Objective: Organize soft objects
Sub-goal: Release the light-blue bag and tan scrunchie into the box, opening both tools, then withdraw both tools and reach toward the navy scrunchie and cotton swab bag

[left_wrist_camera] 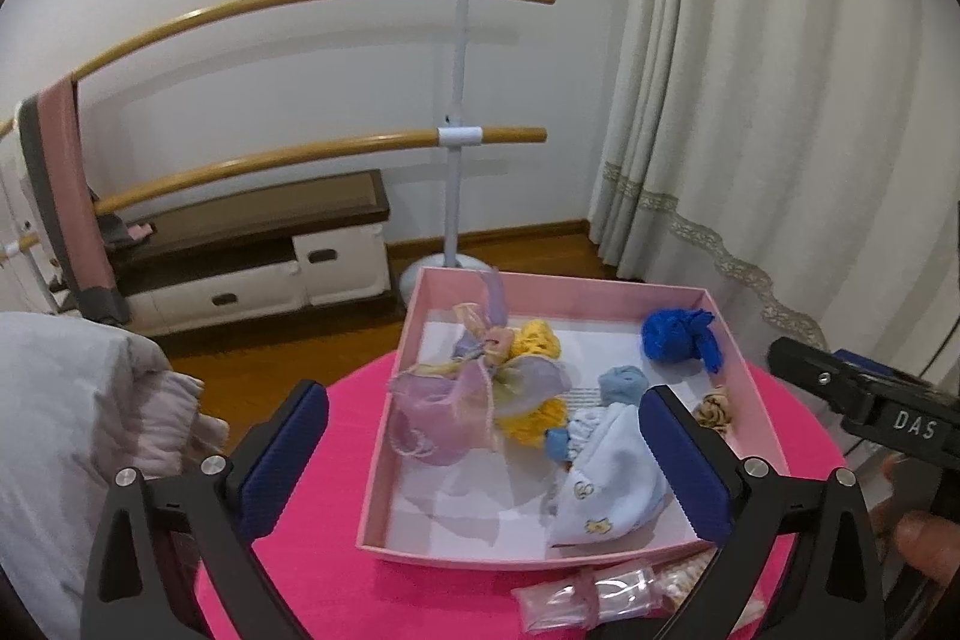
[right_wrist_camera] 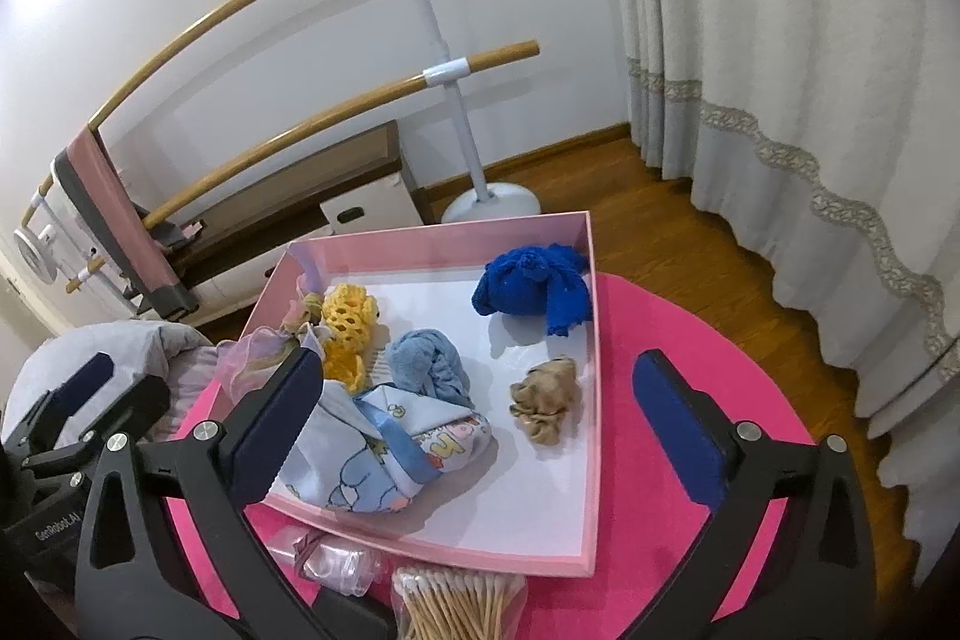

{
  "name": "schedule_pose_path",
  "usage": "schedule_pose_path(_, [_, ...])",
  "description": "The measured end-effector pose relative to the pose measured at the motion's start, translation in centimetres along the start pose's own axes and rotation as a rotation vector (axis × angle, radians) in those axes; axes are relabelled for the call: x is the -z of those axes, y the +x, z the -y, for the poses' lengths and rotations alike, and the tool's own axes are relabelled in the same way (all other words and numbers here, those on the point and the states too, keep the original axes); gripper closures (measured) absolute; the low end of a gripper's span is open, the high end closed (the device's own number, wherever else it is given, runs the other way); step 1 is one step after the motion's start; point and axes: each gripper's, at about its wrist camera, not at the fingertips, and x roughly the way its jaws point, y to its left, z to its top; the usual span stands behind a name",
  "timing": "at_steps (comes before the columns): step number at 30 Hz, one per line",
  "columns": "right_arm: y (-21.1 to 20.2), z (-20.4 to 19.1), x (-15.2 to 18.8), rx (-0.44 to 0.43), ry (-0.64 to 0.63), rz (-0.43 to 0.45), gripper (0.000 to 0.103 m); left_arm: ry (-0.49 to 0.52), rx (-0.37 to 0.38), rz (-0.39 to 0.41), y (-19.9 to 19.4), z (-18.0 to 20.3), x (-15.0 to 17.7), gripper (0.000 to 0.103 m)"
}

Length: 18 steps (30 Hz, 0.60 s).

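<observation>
A pink box sits on a round pink table. Inside it lie a sheer lilac bag, a yellow crochet piece, a light blue rolled cloth, a dark blue cloth, a beige scrunchie and a printed baby cloth. My left gripper hangs open over the box's near left part, holding nothing. My right gripper is open above the printed cloth and the scrunchie, with nothing in it.
A pack of cotton swabs and a clear plastic bag lie in front of the box. Pale bedding bulges at the left. A ballet barre and a low cabinet stand behind; curtains hang on the right.
</observation>
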Motion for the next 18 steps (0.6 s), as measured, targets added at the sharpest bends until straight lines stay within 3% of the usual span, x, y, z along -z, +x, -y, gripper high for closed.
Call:
schedule_pose_path(12, [-4.9, -1.5, 2.0, 0.011, -0.008, 0.047, 0.0, 0.034, -0.021, 0.059, -5.8, -0.1, 1.9, 0.0])
schedule_pose_path(18, [-9.3, -2.6, 3.8, 0.01, -0.023, 0.102, 0.0, 0.045, -0.03, 0.096, -9.7, -0.4, 3.3, 0.0])
